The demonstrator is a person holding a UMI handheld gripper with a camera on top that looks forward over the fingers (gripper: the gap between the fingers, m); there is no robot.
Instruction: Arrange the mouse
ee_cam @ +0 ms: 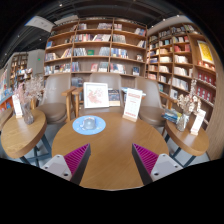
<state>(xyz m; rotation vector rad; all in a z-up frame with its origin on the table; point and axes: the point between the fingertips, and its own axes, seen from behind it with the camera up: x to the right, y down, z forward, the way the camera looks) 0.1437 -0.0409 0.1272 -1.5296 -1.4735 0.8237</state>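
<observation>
A small pale mouse (pixel 88 123) lies on a round light-blue mat (pixel 78 127) on the far part of a round wooden table (pixel 112 150). My gripper (pixel 110 160) is open and empty. Its two fingers, with magenta pads (pixel 72 157), spread wide above the near part of the table. The mouse and mat lie beyond the fingers, a little to the left, well apart from them.
A white framed picture (pixel 96 95) and a standing card (pixel 132 104) are at the table's far edge. Brown chairs (pixel 57 98) stand behind. Side tables with vases (pixel 27 112) flank left and right. Bookshelves (pixel 95 48) line the back wall.
</observation>
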